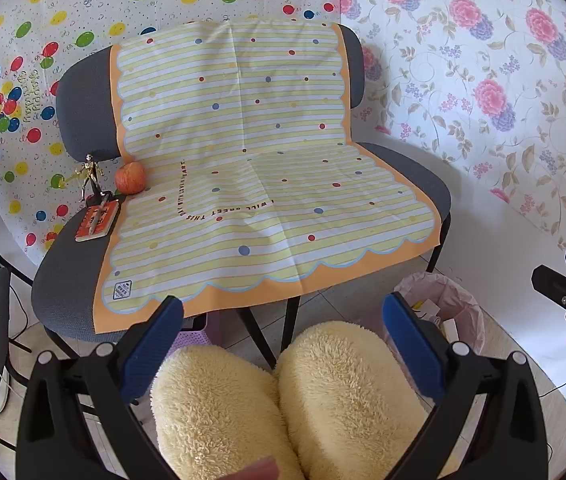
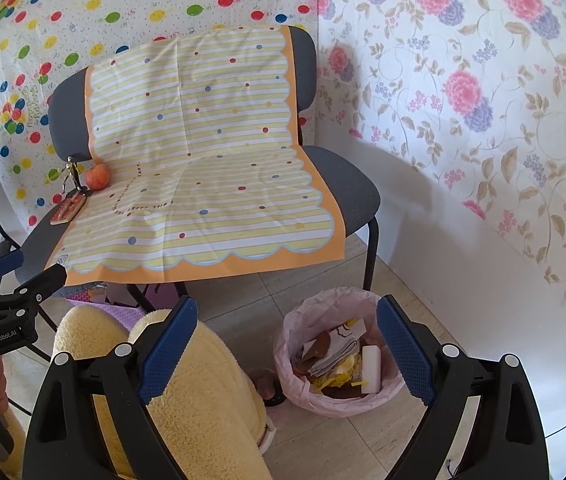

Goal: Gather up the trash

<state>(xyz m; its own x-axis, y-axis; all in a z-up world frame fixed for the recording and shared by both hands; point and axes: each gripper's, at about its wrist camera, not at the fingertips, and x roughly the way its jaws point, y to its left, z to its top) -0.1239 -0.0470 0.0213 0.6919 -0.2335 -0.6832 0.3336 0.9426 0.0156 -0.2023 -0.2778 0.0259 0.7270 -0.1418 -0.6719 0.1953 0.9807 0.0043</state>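
My left gripper point(image 1: 283, 320) and right gripper point(image 2: 287, 320) both hang spread and empty. The trash lies in the lined bin point(image 2: 339, 360) (nearly full); a careless swing could tip it or spill scraps.

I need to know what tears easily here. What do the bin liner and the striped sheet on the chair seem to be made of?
Bin liner: thin pink plastic film, apparently; translucent and crinkled at the rim. Striped sheet: probably thin plastic or coated paper, smooth with sharp fold creases and a slight sheen; which one, I cannot tell.
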